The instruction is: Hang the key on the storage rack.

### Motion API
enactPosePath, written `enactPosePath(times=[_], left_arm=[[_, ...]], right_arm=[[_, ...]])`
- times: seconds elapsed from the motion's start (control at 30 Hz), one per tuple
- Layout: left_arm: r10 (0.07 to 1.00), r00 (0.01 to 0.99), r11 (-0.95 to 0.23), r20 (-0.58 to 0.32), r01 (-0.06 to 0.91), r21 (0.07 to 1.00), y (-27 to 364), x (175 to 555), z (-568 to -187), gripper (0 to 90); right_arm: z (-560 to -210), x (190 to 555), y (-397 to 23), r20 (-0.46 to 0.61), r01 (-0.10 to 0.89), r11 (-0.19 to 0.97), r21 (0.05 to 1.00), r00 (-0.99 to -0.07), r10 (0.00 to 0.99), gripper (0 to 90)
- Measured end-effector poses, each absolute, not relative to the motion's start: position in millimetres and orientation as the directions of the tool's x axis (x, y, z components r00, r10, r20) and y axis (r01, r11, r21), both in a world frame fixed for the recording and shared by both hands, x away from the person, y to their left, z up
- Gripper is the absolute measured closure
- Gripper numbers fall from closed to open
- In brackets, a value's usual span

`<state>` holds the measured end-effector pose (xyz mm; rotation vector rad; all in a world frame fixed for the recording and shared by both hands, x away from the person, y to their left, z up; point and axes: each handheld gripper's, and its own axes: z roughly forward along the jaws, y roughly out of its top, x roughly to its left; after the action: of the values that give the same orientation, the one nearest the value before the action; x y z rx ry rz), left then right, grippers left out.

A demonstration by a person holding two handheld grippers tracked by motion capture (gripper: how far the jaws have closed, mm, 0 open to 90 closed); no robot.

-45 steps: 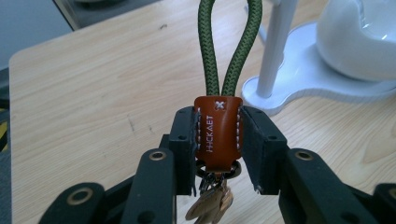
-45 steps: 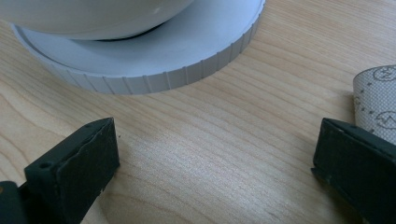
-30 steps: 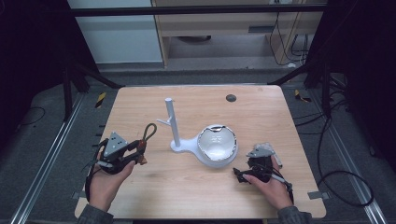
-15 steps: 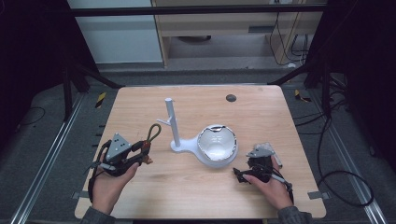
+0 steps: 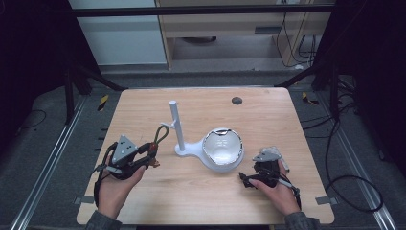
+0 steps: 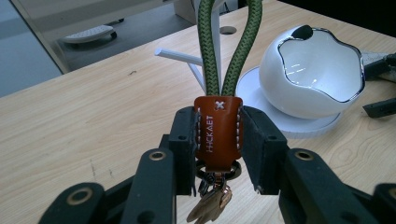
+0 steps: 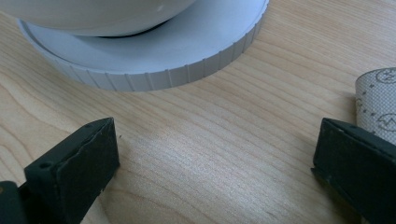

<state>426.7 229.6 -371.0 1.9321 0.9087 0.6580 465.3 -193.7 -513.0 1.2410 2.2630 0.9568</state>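
1. Dim workshop floor and dark frame legs surround a pale wooden worktop (image 5: 287,120) in the middle of the high view, with a small dark disc (image 5: 236,100) near its upper edge.
2. At the centre of the frame stands a white stand (image 5: 178,132): an upright post with a short side peg, joined to a round ribbed base that carries a white bowl (image 5: 222,149) with a shiny wavy rim.
3. At the lower left of the high view, the left claw (image 5: 149,155) is clamped on a key fob (image 6: 218,133); in the left gripper view its two black pads press the sides of the brown leather tab.
4. A green braided cord loop (image 6: 224,51) rises from the tab toward the post, and a ring with keys (image 6: 210,205) hangs below it, between the jaws.
5. The fob sits just left of the stand, apart from the peg and raised off the wood.
6. At the lower right, the right claw (image 5: 256,175) rests low by the bowl's base; the right gripper view shows its jaws wide apart with nothing between them, bare wood beneath.
7. Handling, as a judgement: the fob looks light. The leather tab is firm and flat, so it is the best place to grip. The cord is soft and will sag or twist, while the keys will swing freely.
8. Hanging the loop over the peg would likely call for keeping the loop open and upright. The stand seems light and could tip if nudged.
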Motion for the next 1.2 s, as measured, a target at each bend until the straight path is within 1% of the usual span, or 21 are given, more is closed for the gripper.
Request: enactPosePath(times=[0.37,0.67,1.2], left_arm=[[0.792,0.605,-0.341,0.084,0.324,0.883,223,427,-367,66.0],[0.789,0.609,-0.341,0.081,0.323,0.883,215,435,-367,66.0],[0.8,0.597,-0.337,0.061,0.362,0.869,204,455,-381,65.9]], right_arm=[[-513,465,-193,-0.011,0.585,0.372,0.721,-0.527,0.85,0.5],[-513,464,-193,-0.011,0.585,0.372,0.721,-0.526,0.85,0.5],[-513,464,-193,-0.011,0.585,0.371,0.721,-0.526,0.85,0.5]])
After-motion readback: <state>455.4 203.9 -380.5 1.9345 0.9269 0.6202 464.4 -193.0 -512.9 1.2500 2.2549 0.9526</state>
